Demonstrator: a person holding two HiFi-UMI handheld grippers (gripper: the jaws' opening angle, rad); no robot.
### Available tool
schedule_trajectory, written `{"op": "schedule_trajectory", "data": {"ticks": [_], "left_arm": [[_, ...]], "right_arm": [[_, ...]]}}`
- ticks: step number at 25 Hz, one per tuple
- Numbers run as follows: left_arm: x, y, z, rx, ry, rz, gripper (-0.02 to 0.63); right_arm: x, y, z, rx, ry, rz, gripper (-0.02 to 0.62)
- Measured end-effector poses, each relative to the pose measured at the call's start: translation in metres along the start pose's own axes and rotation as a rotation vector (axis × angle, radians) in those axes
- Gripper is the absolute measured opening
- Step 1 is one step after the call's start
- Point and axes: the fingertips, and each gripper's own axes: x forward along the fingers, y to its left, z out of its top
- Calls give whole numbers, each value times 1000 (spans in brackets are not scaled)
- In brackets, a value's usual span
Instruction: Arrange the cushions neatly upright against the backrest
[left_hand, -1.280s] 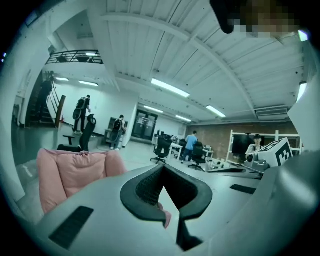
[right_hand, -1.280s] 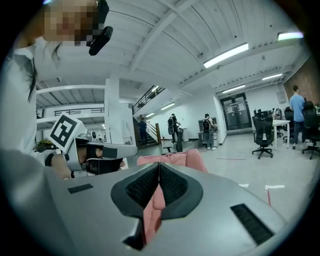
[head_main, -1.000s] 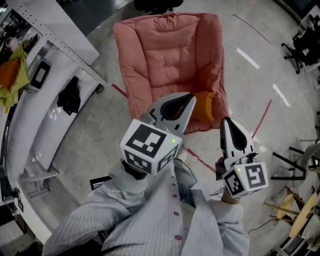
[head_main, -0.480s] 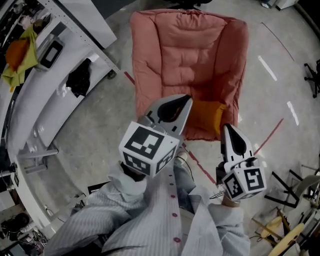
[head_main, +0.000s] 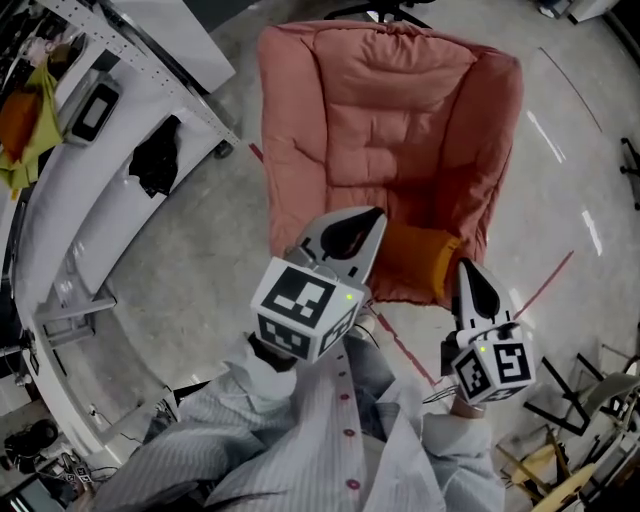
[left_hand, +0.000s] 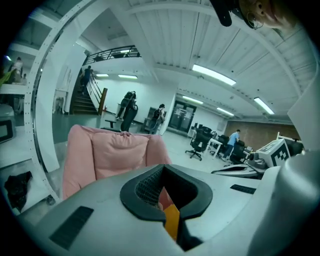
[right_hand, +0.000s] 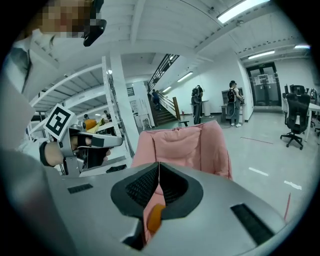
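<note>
- White curved shelving (head_main: 70, 250), far left: well apart from the work.
- Left gripper (head_main: 365, 225): jaws clenched together, nothing in them, pointing at the seat's near edge.
- Pink padded fabric armchair (head_main: 380, 120): backrest at the far side is bare. A small orange cushion (head_main: 420, 262) lies low at the seat's near right.
- Right gripper (head_main: 472, 278): clenched too, empty, near the cushion.
- Risk: shut jaws would nudge rather than grasp, and a push could send the cushion off the near edge. Soft padding may let it slump.

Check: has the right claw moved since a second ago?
Yes. The right claw has advanced toward the pink chair; its tip now nearly meets the orange cushion on the seat.
</note>
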Motion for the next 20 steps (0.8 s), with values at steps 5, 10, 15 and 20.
{"op": "schedule_trajectory", "data": {"ticks": [5,10,15,20], "left_arm": [[26,28,-34,-45,55,27,9],[50,56,-75,-92,105,52,9],[74,86,-123,-136,143,78,9],[88,100,-178,-194,215,73,11]], "right_arm": [[34,-21,-30,-10,80,-28,14],[69,-38,-61,-19,143,-41,14],[95,-60,-98,8,199,-79,14],[109,-76,-140,26,263,-113,15]]}}
